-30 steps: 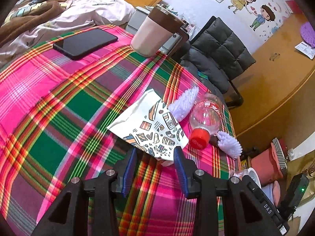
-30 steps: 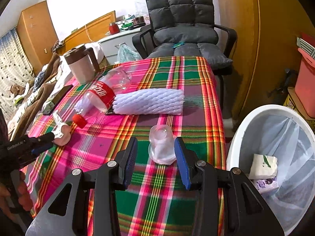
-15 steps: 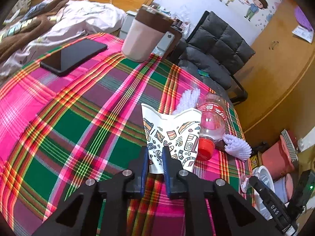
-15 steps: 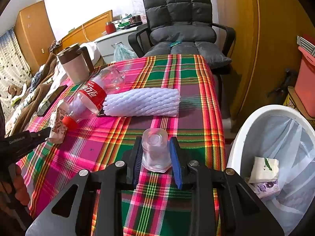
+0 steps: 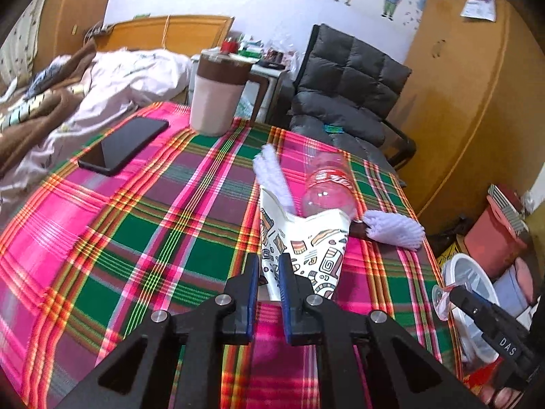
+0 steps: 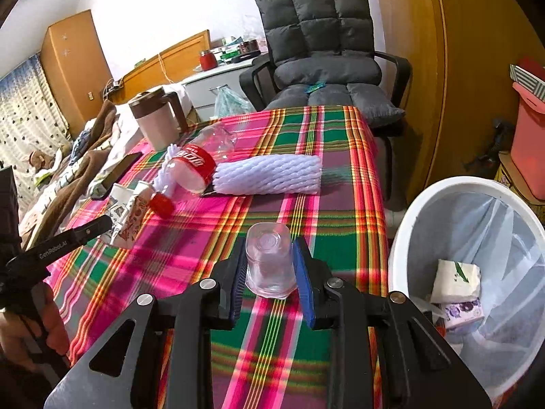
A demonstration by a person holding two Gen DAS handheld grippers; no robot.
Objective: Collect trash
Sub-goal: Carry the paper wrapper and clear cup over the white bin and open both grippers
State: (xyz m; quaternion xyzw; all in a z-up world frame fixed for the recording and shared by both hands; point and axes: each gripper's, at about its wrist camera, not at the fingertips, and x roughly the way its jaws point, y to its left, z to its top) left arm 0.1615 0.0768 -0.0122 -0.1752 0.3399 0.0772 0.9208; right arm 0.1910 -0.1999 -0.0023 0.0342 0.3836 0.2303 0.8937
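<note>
My left gripper (image 5: 269, 272) is shut on a flattened patterned paper cup (image 5: 306, 248), lifted a little above the plaid tablecloth (image 5: 136, 238). The same paper cup (image 6: 124, 216) shows at the left of the right wrist view, held by the left gripper (image 6: 114, 221). My right gripper (image 6: 269, 266) is shut on a clear plastic cup (image 6: 269, 262), turned upside down and raised off the cloth. An empty cola bottle (image 6: 194, 167) with a red cap and a white foam net sleeve (image 6: 269, 175) lie mid-table. The white bin (image 6: 477, 272) stands at the right.
A brown-lidded jug (image 5: 218, 95) and a black phone (image 5: 124, 145) sit at the table's far side. A grey padded chair (image 6: 323, 68) stands behind the table. The bin (image 5: 470, 293) holds tissue packs (image 6: 456, 281). A pink container (image 6: 528, 136) stands by the wooden wall.
The left jaws shut on the paper cup and lifted it upright off the cloth. The right jaws shut on the clear cup and raised it slightly.
</note>
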